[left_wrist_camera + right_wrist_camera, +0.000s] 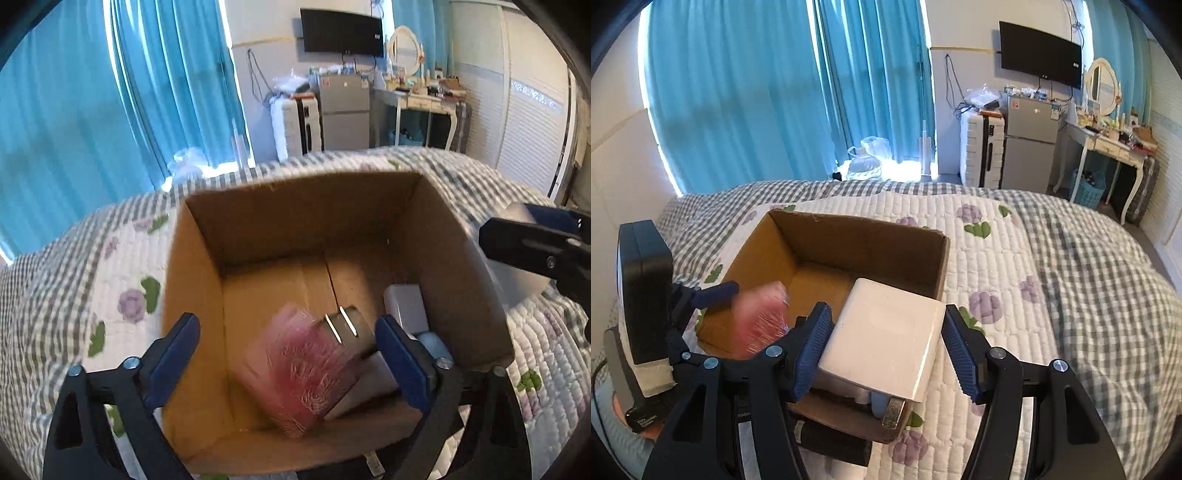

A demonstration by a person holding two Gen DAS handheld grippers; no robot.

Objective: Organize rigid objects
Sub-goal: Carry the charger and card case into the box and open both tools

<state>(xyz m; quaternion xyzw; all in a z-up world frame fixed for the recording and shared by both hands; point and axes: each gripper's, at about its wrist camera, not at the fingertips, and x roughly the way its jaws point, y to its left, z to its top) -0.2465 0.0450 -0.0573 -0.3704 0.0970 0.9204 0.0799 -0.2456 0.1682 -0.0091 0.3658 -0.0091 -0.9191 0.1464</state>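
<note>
An open cardboard box (454,258) sits on the bed, also in the right wrist view (757,254). My left gripper (288,358) is open above it. A blurred pink packet (303,369) is between and below its fingers, apart from them; it also shows in the right wrist view (761,317). Inside lie a dark block with two metal prongs (347,328), a white box (406,308) and a pale blue item (437,345). My right gripper (886,350) holds a white square object (886,343) over the box's near corner; the left pad (812,350) touches it, the right pad (960,350) stands apart.
The bed carries a quilt (1052,277) with grey checks and purple flowers. Blue curtains (757,92), a small fridge (1030,147), a white suitcase (979,151), a dressing table (1108,144) and a wall TV (1039,55) stand behind. The right gripper shows at the right edge of the left wrist view (535,247).
</note>
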